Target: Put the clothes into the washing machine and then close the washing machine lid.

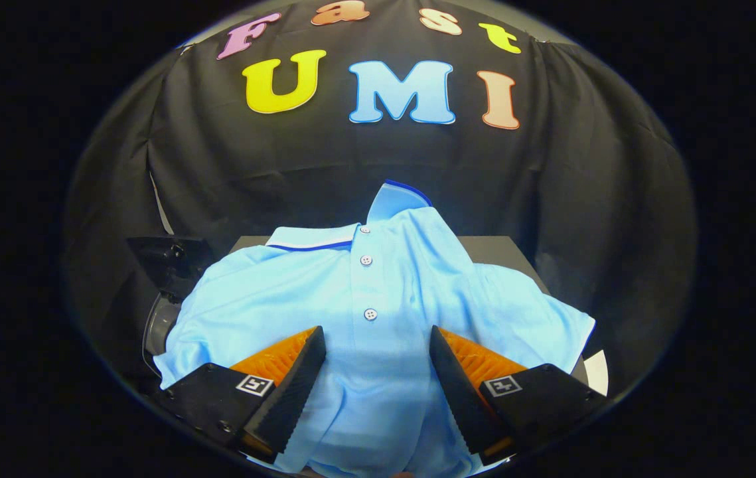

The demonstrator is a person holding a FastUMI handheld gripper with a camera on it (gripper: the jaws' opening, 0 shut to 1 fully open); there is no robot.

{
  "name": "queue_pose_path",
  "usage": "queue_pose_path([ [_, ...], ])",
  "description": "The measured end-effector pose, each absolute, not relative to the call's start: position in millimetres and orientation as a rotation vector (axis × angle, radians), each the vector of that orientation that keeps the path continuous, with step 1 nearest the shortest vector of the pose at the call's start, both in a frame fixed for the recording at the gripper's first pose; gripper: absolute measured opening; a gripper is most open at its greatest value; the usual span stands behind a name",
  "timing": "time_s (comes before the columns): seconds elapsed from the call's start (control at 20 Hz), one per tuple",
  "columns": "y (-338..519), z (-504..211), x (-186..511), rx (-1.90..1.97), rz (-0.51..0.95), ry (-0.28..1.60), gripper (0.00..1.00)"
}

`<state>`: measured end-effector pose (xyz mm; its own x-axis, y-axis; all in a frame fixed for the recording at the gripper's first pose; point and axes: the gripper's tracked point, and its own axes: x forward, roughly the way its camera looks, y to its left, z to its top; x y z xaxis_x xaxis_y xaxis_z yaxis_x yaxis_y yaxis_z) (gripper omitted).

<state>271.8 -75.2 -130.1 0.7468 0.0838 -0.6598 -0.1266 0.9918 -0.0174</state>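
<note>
Polo shirt (378,312), light blue with a dark-trimmed collar and white buttons, lies spread over a dark surface (497,252), its left side draping beside a dark machine part (168,265). The gripper (378,342) has its fingers spread wide, the shirt's button placket between them; whether the tips touch the fabric is unclear.

- The shirt (378,299) is covering most of the dark surface (494,251) under it.
- Its lower hem is running out of sight past the gripper (378,338), whose spread fingers (295,385) are hiding some cloth.
- The grey round part (160,325) is half hidden by a sleeve; unclear what it is.
</note>
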Motion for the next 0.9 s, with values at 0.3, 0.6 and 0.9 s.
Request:
queue_pose_path([
  [0.3, -74, -134, 273, -0.054, 0.137, 0.740, 0.99],
  [0.6, -71, -130, 273, -0.051, 0.148, 0.790, 0.77],
  [0.9, -68, -134, 280, -0.018, 0.150, 0.793, 0.13],
])
